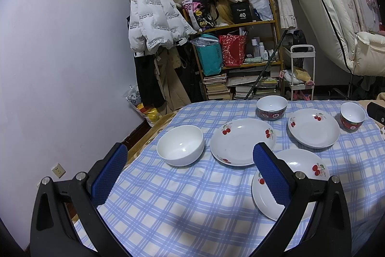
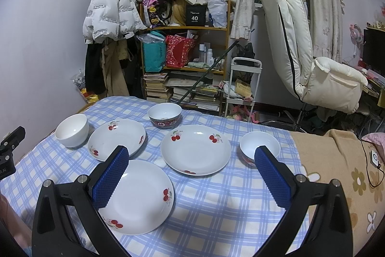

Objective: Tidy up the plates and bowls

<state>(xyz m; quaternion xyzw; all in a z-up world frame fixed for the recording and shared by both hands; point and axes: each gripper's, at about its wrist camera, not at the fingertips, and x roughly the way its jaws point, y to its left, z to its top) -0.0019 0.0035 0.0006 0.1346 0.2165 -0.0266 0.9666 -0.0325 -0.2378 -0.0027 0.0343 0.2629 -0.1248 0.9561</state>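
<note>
Three white plates with cherry prints lie on the blue checked cloth: a near plate (image 1: 298, 175) (image 2: 142, 194), a left-middle plate (image 1: 243, 141) (image 2: 120, 136) and a right plate (image 1: 314, 127) (image 2: 196, 148). A plain white bowl (image 1: 180, 148) (image 2: 71, 130) stands at the left. A red-patterned bowl (image 1: 272, 108) (image 2: 164, 115) sits at the back, and a smaller one (image 1: 352, 116) (image 2: 259, 148) at the right. My left gripper (image 1: 190, 175) hovers open above the cloth before the white bowl. Above the near plate and the right plate, my right gripper (image 2: 191, 177) is open and empty.
The checked cloth (image 2: 216, 209) covers a bed-like surface, with a brown flowered blanket (image 2: 336, 172) at its right. Beyond stand a cluttered shelf (image 2: 185, 52), a small white cart (image 2: 243, 84), a cream reclining chair (image 2: 312, 59) and hanging coats (image 2: 110, 4).
</note>
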